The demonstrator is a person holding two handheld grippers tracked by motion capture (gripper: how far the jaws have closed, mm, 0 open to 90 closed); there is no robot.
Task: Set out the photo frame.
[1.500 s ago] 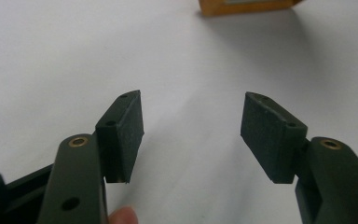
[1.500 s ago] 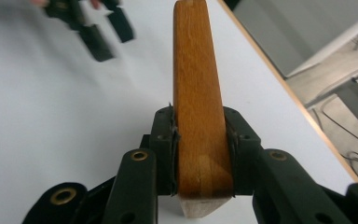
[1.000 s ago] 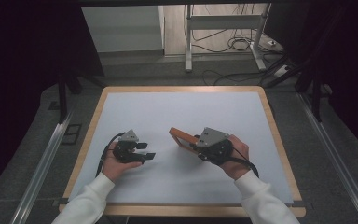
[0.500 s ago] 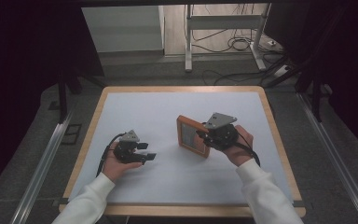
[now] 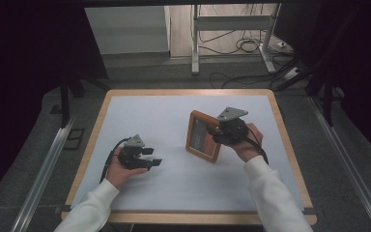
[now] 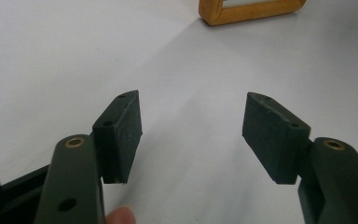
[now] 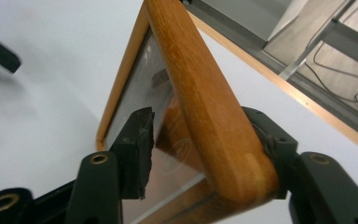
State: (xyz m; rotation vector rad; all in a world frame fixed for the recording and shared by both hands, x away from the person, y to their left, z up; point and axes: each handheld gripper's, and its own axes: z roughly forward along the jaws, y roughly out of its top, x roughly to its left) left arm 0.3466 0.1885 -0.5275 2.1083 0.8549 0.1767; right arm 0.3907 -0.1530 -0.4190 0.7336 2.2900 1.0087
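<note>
A wooden picture frame with a glass front stands tilted on the white table, right of centre. My right gripper reaches around its right edge. In the right gripper view the frame runs up between the jaws of the right gripper. The jaws have just been opening: the left pad stands off the glass, and the right pad lies against the back. My left gripper rests on the table at the left, open and empty. Farther off, the left gripper view catches the frame's bottom rail.
A wooden rim borders the white surface. Behind the table stand metal rack legs, with cables on the floor. Metal rails run along both sides of the table.
The frame has gone from lying low and slanted in the right gripper to standing with its face showing. The right hand has shifted right and back. The left hand has kept still.
</note>
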